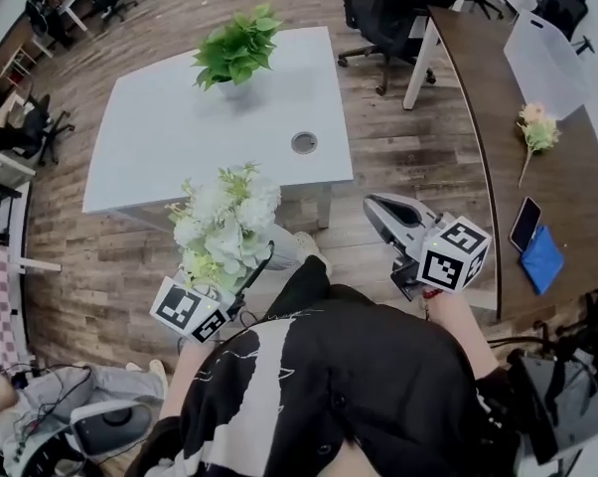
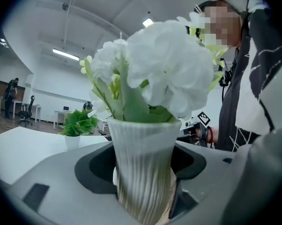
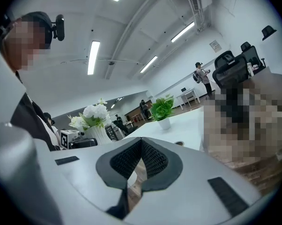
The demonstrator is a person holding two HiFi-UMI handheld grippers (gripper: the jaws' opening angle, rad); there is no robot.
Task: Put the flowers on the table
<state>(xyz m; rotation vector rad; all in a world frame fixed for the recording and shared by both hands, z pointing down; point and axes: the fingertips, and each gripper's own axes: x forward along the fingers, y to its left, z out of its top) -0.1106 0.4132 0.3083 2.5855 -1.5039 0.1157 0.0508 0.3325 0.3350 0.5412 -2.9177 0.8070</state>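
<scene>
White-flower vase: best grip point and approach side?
Grip the ribbed vase body, coming in level from the side, below the white blooms. The vase stands upright and the flowers spread wider than its rim, so an approach from above looks blocked. The left gripper holds it this way, fingers on either side of the body.

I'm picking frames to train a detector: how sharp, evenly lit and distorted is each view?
Head view: evenly lit and fairly sharp, but wide-angle bending bows the edges of the white table. Left gripper view: dark round vignette, the ribbed vase so close that its base smears, the flowers nearly washed out. Right gripper view: same vignette, ceiling light strips glaring, background fairly clear.
</scene>
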